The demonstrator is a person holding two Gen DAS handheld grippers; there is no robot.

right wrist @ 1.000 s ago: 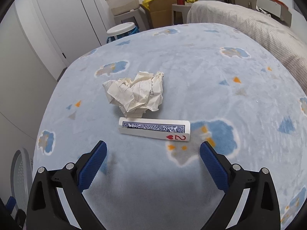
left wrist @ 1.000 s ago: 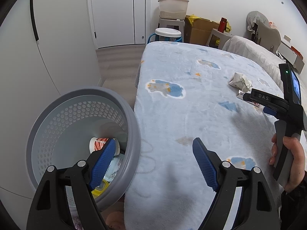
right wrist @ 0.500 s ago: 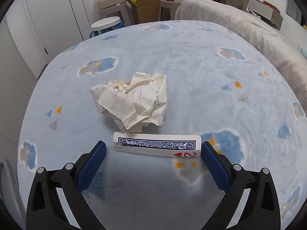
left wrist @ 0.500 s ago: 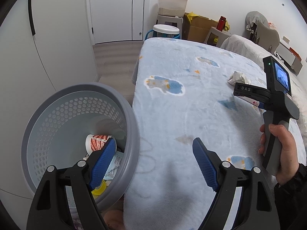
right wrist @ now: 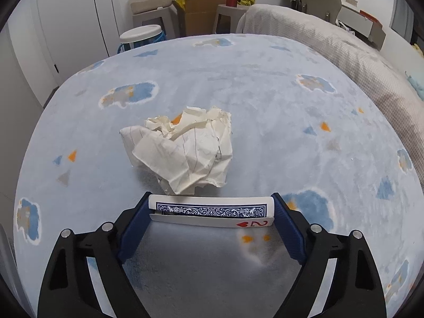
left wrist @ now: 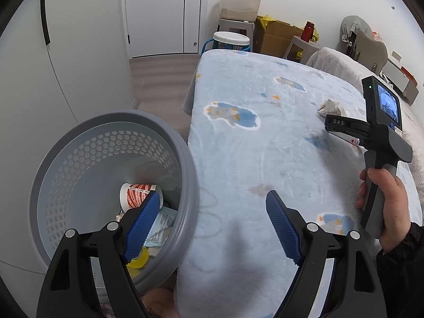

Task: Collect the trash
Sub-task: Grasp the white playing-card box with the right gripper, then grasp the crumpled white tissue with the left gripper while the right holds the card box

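Note:
A folded playing card (right wrist: 212, 213), blue-backed with a red two of hearts, lies on the light blue blanket (right wrist: 265, 100). My right gripper (right wrist: 212, 220) is open with its blue fingers on both sides of the card, close to its ends. A crumpled paper ball (right wrist: 185, 151) sits just beyond the card. In the left wrist view my left gripper (left wrist: 214, 225) is open and empty over the rim of a grey perforated waste basket (left wrist: 79, 159) that holds a red-patterned paper cup (left wrist: 137, 193) and other trash. The right gripper (left wrist: 344, 127) and paper ball (left wrist: 332, 106) show there at right.
The basket stands on the floor beside the bed's left edge. A beige cover (right wrist: 344, 53) lies along the right side of the bed. Beyond the bed are a white-lidded blue stool (left wrist: 230, 39), grey stools, a cardboard box (left wrist: 278, 34) and white doors (left wrist: 164, 13).
My right gripper has moved forward over the blanket until its fingers flank the playing card. The left gripper has shifted slightly, and more of the basket's inside shows.

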